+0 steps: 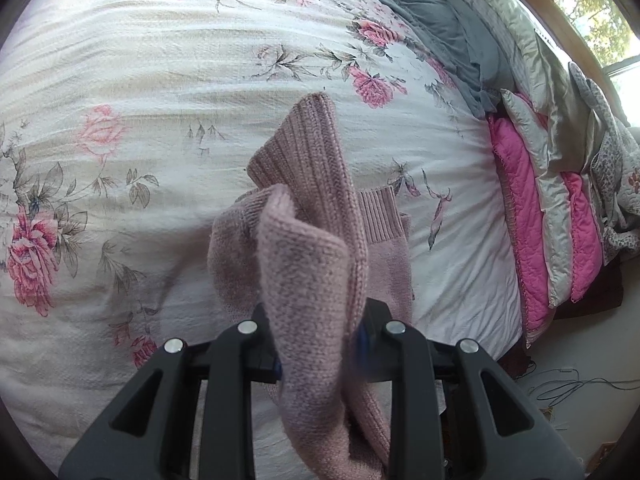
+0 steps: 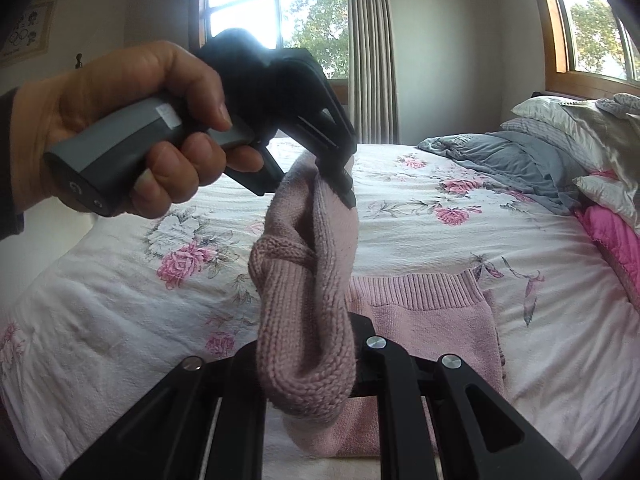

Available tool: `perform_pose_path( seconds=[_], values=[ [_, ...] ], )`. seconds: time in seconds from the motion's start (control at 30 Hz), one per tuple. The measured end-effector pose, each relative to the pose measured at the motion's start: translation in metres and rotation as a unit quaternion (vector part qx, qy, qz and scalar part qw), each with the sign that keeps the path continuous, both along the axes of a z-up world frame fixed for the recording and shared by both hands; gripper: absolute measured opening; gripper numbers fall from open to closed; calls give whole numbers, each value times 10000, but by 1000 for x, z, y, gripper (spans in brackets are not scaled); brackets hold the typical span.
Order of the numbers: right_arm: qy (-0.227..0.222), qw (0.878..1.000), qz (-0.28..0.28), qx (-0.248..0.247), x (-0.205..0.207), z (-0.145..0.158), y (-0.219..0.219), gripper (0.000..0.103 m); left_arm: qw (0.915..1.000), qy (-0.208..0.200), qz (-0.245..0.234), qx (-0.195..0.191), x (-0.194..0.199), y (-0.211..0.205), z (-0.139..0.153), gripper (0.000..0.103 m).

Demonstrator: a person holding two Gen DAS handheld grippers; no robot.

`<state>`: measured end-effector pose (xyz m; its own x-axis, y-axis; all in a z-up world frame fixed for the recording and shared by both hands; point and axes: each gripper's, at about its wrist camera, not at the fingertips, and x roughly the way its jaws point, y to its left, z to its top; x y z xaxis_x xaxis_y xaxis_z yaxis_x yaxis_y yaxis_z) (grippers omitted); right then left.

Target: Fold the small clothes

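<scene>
A small pink knitted sweater [image 1: 312,248] hangs bunched above a floral bedspread [image 1: 140,80]. My left gripper [image 1: 320,320] is shut on a fold of it, and a ribbed cuff sticks up past the fingers. In the right wrist view, my right gripper [image 2: 308,344] is shut on a rolled ribbed part of the sweater [image 2: 304,280]. A person's hand [image 2: 120,120] holds the left gripper [image 2: 340,184] higher up, pinching the same garment. The sweater's ribbed hem end [image 2: 424,312] lies flat on the bedspread [image 2: 440,232] below.
Grey and silver pillows [image 2: 520,160] and a bright pink quilt [image 1: 516,208] are stacked along the right side of the bed. Windows [image 2: 280,4] with a curtain stand behind. Cables [image 1: 568,384] lie on the floor past the bed's edge.
</scene>
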<state>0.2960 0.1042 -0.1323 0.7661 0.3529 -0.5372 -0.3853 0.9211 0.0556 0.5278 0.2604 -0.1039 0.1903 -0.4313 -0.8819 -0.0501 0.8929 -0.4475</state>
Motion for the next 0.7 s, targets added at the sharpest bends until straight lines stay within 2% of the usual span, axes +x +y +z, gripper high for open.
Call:
perform_pose_path(
  seconds=[0.37, 0.7],
  values=[
    [284, 9988, -210, 327, 11, -16, -37, 12, 9983, 189, -231, 504, 15, -53, -18, 24],
    [727, 9938, -449, 710, 21, -43, -70, 12, 9925, 454, -437, 1044, 28, -103, -54, 24]
  ],
)
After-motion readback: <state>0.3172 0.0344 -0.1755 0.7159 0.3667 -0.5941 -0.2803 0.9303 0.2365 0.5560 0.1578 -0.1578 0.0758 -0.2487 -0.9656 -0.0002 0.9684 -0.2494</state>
